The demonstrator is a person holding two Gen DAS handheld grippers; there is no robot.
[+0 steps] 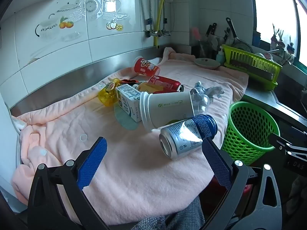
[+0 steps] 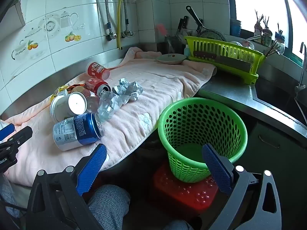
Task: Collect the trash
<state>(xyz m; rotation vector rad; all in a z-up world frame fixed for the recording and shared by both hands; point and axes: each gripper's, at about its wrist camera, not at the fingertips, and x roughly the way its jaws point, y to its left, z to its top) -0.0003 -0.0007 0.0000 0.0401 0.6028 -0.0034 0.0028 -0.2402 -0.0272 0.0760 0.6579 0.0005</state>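
Blue-and-silver can [image 1: 187, 134] lies sideways, mouth toward the left gripper [image 1: 153, 143]; both grippers gape apart, empty.

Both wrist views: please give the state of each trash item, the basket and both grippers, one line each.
Blue and silver can: lying on its side on the towel.
White paper cup: tipped over.
Red can: lying, opened.
Milk carton: lying down.
Crumpled paper: loose on the towel.
Green basket: upright, no trash visible inside.
Left gripper: open, holding nothing.
Right gripper: open, holding nothing.

Both wrist views look down and forward, near; they share the blue-and-silver aluminium can [image 1: 187, 136] and green perforated plastic basket [image 2: 201, 134].
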